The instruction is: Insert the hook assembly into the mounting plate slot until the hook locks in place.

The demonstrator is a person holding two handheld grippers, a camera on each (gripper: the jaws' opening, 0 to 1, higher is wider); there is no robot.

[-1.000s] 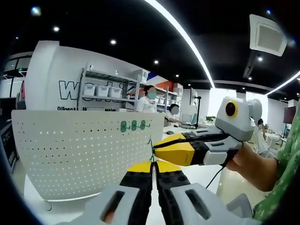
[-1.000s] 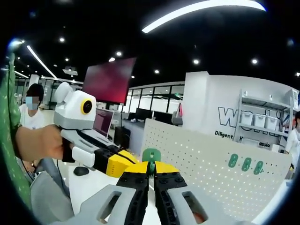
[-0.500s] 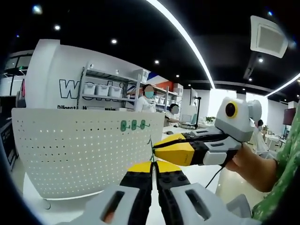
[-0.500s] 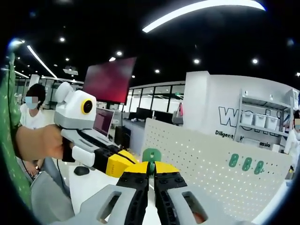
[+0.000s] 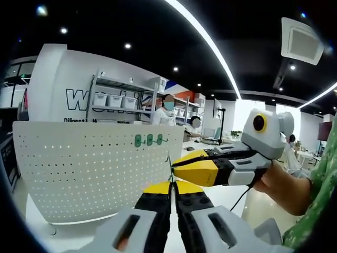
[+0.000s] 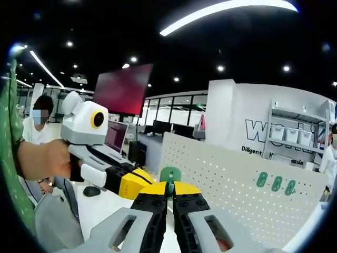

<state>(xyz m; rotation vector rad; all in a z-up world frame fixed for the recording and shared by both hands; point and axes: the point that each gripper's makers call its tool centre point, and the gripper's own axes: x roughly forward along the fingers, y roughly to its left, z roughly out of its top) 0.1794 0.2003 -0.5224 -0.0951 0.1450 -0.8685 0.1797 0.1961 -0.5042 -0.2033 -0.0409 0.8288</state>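
The right hand-held gripper is sitting at the bottom centre of its own view with its jaws pressed together on a small green hook assembly, whose rounded top is poking up just above the yellow tips. In the left gripper view that same tool is coming in from the right, pointing at the middle of the frame, with a thin green piece showing at its tip. The left hand-held gripper is rising from the bottom centre there, jaws together; whether it is pinching that thin piece too, I cannot tell, since the two tips are meeting at one spot.

Behind both, the white perforated mounting plate is standing upright on the white counter, spreading over the left half of the left gripper view and the lower right of the right gripper view. Three green hooks are already hanging in a row near its upper edge.

As I judge it, the hook is gripped and held up clear of the plate, so the reach to a free slot and the push until it locks are both still to come
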